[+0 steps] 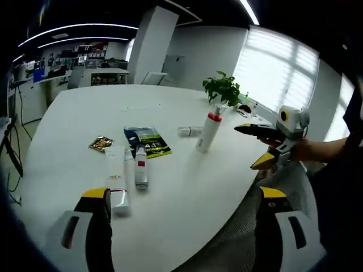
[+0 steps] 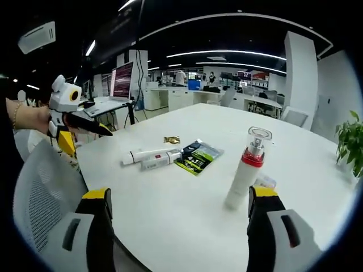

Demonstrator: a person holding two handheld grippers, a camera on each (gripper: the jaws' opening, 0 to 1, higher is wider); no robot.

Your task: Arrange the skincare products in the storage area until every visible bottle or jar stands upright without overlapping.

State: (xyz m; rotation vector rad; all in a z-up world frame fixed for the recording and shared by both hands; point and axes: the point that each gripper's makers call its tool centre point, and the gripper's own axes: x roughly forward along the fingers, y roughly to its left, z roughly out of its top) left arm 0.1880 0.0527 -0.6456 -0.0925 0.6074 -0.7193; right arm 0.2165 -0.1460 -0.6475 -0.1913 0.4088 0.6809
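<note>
L gripper (image 1: 184,198): jaws spread wide apart, nothing between them, held over the near edge of the white table (image 1: 187,209). The yellow tip of one jaw sits just beside the cap end of a white tube (image 1: 116,178) lying flat; can't tell if they touch. Next to that tube lies a smaller white tube w/ red label (image 1: 140,168), also flat, roughly parallel. Beyond these, a green and black sachet (image 1: 147,141) lies flat, and a small gold packet (image 1: 101,143) sits off to its side, apart from it. Further in, a tall white pump bottle w/ red collar (image 1: 208,131) stands upright; just behind it a small clear-capped bottle (image 1: 189,131) lies on its side. A potted plant (image 1: 222,89) stands at the far edge of the table

R gripper (image 2: 178,218): jaws also spread wide, gripping nothing, at the table edge w/ the pump bottle upright between them in the distance, nearer one jaw. The small bottle on its side peeks out just behind that bottle's base. In the right gripper view the two tubes, sachet and gold packet sit clustered mid-table, well apart from the bottle. A grey mesh chair (image 2: 42,192) stands beside the table

Each gripper shows in the other's view, held in a hand off the table edge, jaws parted
</note>
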